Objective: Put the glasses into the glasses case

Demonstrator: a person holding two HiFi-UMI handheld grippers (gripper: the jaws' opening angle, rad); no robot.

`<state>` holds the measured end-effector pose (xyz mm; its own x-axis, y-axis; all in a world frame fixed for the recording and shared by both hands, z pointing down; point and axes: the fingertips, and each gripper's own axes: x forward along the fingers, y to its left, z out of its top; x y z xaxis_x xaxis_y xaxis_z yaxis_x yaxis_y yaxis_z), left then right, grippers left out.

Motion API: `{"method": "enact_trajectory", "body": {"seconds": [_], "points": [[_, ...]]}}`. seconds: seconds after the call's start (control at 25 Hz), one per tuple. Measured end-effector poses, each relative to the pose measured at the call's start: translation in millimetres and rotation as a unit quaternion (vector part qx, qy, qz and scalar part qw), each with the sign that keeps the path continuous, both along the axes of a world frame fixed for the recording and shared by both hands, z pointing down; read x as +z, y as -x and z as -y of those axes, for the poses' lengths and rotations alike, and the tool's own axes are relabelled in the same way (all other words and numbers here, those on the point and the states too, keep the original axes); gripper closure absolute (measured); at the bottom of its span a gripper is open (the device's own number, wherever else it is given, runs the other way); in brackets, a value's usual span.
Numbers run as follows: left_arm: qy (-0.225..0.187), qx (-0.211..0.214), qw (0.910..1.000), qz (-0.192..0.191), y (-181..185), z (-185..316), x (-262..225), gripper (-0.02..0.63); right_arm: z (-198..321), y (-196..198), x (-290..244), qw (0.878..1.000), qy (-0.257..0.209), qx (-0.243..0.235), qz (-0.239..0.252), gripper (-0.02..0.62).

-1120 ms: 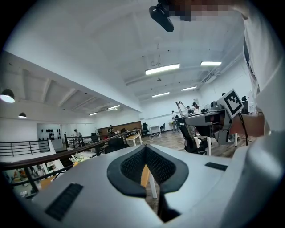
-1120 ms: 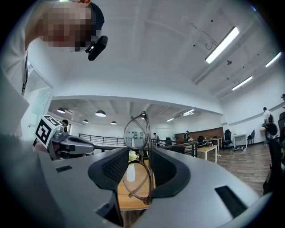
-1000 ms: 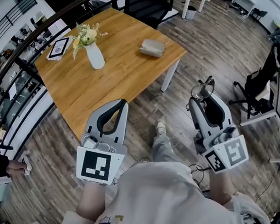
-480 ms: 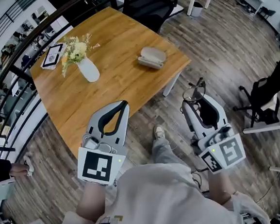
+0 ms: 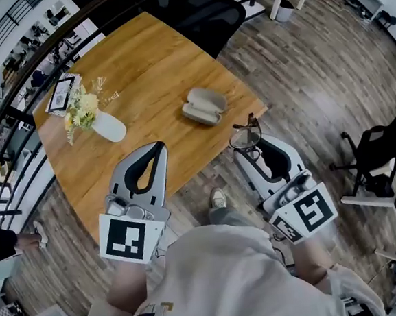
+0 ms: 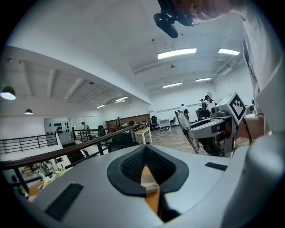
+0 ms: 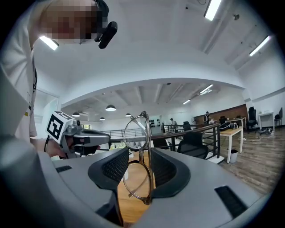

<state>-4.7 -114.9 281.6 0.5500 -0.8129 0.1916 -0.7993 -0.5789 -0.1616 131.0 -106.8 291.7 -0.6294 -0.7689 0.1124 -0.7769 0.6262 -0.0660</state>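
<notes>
Glasses [image 7: 139,165] pinched in the right tool [image 5: 249,145], just beside the surface [image 5: 155,61] edge.
The left tool [image 5: 158,148] is pressed together, empty; the open case [image 5: 204,107] lies on the surface, apart from both tools.

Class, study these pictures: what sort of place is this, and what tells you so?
Probably an open-plan office on an upper level: a black office chair at the wooden table, a railing along the edge, and long strip lights overhead.
</notes>
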Motion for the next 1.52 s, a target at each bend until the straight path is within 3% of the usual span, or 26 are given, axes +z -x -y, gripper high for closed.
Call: {"method": "enact_trajectory", "body": {"seconds": [0.36,0.6,0.8,1.16,1.52], "points": [[-0.002,-0.024,0.9997,0.007,-27,60,-5,0.589,75,-20,-1,0.999,0.007,-0.033,0.018,0.416],[0.004,-0.022,0.9997,0.013,-24,73,-3,0.589,97,-22,5,0.999,0.014,-0.034,0.003,0.416],[0.010,-0.020,0.9997,0.008,-12,77,-4,0.589,103,-15,-4,0.998,0.024,-0.037,0.037,0.416],[0.006,0.003,0.9999,0.011,4,91,-7,0.589,114,-8,3,0.999,0.031,-0.009,0.005,0.416],[0.035,0.026,0.9988,0.024,9,113,12,0.589,139,10,17,0.997,0.050,-0.026,-0.048,0.416]]}}
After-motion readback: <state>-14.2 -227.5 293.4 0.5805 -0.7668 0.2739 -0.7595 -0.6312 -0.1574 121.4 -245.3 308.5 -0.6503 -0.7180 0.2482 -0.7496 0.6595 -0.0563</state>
